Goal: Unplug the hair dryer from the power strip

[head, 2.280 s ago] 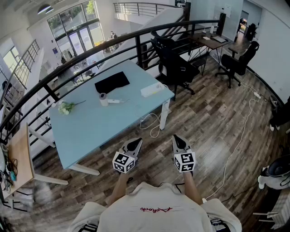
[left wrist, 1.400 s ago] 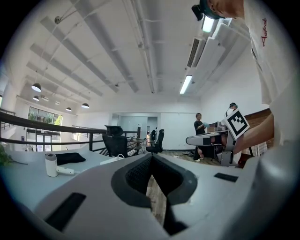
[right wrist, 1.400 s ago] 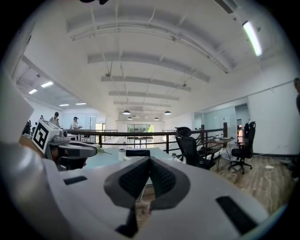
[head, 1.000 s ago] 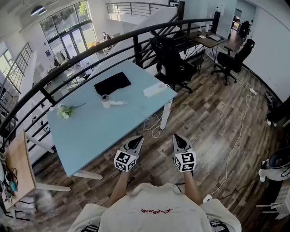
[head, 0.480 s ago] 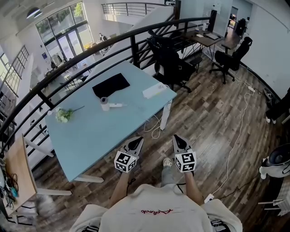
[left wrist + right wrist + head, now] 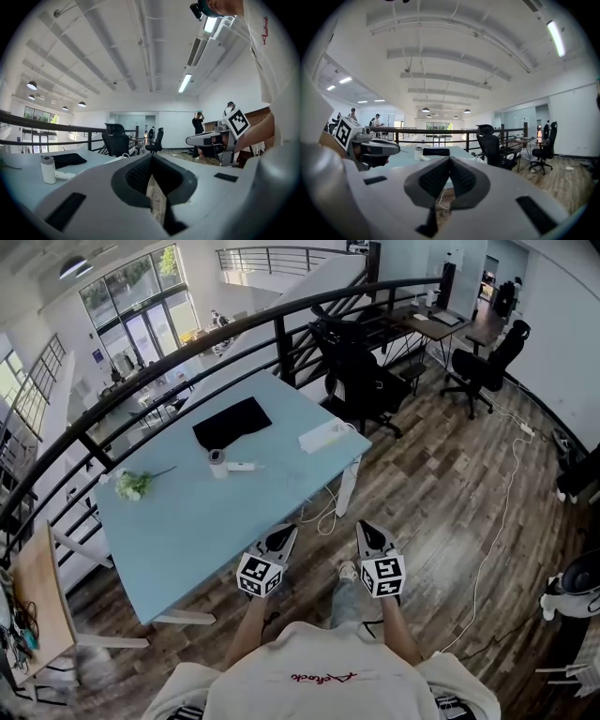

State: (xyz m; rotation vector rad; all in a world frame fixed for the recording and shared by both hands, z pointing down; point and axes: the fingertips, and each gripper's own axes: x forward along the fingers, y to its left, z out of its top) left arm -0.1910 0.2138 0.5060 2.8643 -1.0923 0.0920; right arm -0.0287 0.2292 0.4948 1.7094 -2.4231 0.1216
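Grey trouser leg [image 6: 346, 600] appeared between left gripper [image 6: 284, 532] and right gripper [image 6: 365, 526].

The table [image 6: 187, 512] has a smooth matt top, the floor [image 6: 441, 493] is streaky wood planking, and the railing [image 6: 284, 348] looks like dark metal.

We can't tell what the flat white object [image 6: 323, 435] at the blue table's [image 6: 187, 512] 2 o'clock corner is, too small. Same for the small white item [image 6: 242, 466] at 3 o'clock of the white cup [image 6: 217, 463]. The white cable's [image 6: 319, 512] upper end is hidden behind the table edge, and the person's torso [image 6: 309, 681] is cut off at 6 o'clock.
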